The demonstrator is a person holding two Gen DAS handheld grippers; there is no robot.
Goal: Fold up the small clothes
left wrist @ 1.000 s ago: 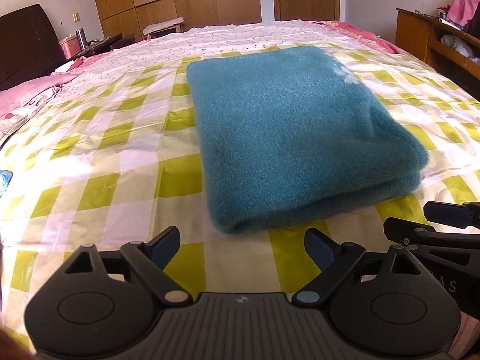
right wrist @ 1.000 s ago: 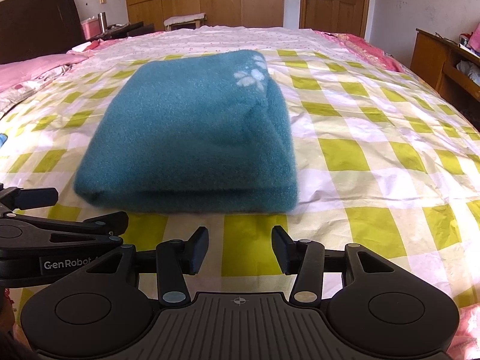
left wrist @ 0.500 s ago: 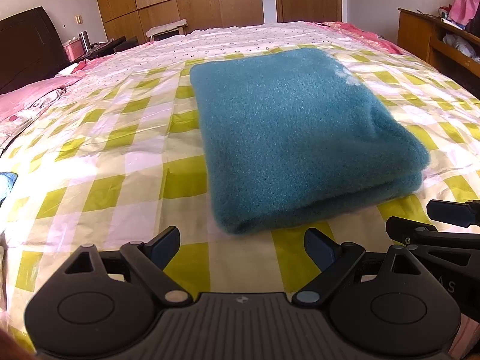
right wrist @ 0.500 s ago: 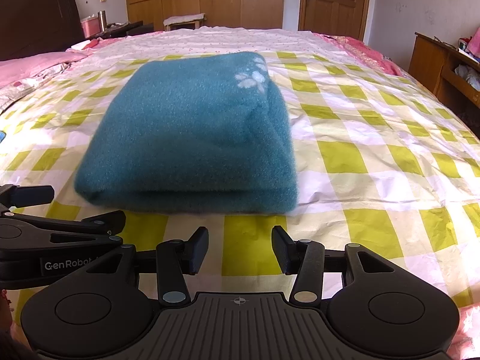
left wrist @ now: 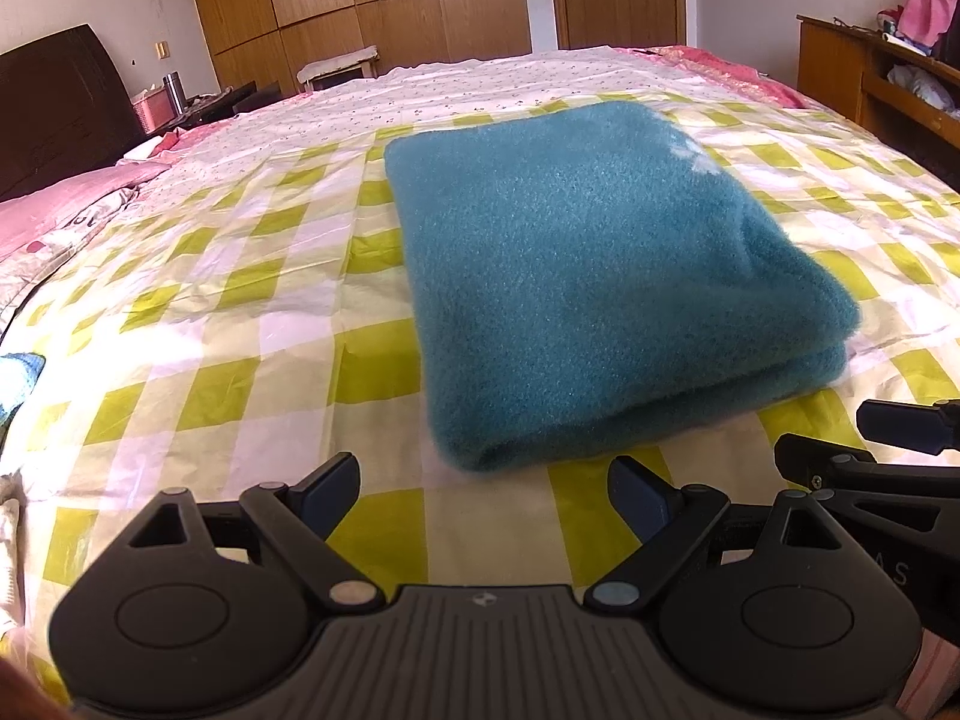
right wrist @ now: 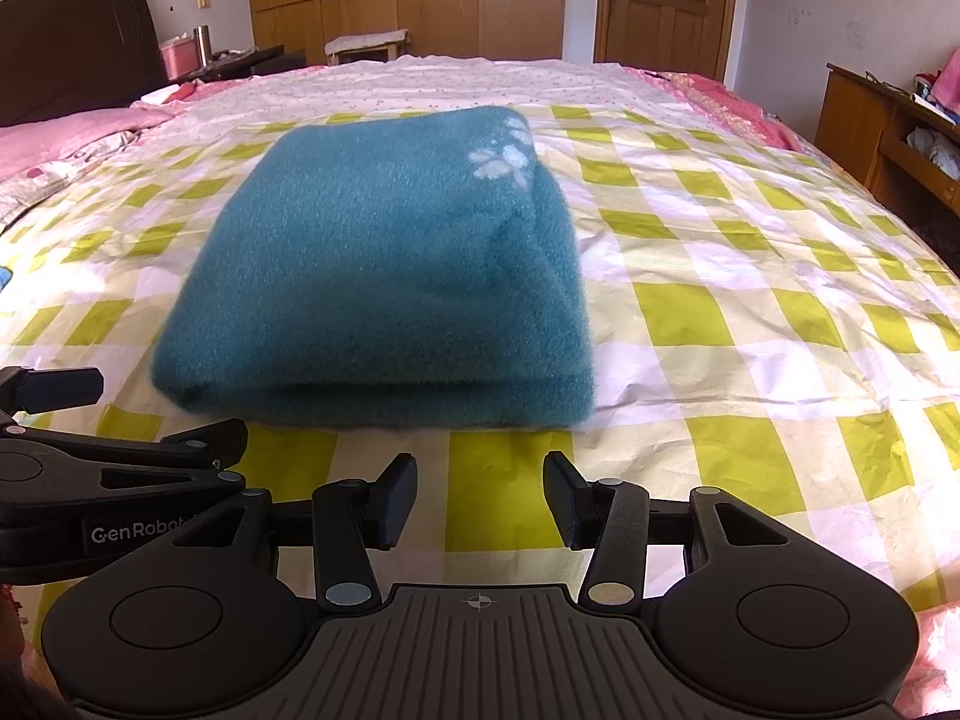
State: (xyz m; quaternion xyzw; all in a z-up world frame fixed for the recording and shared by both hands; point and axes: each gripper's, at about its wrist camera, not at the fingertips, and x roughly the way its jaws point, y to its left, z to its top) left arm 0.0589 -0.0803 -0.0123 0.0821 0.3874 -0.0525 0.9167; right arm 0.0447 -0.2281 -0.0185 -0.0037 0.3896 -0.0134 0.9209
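Teal garment [left wrist: 594,288] sits folded on bed [left wrist: 240,312] just ahead of both tongs; left tongs [left wrist: 483,495] & right tongs [right wrist: 480,495] released, empty; nothing's shifted lately; fold looks done.

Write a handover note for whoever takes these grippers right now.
Left hand-held gripper: open, empty, hovering just short of the near edge of the teal fleece garment.
Right hand-held gripper: open, narrower gap, empty, also just short of that near edge.
Garment: folded into a layered rectangle, lying flat on the green-checked sheet, white paw print at its far right corner.
Done: this piece looks folded.
Left: probably set it aside. A blue cloth shows at the left edge; what it is cannot be told.
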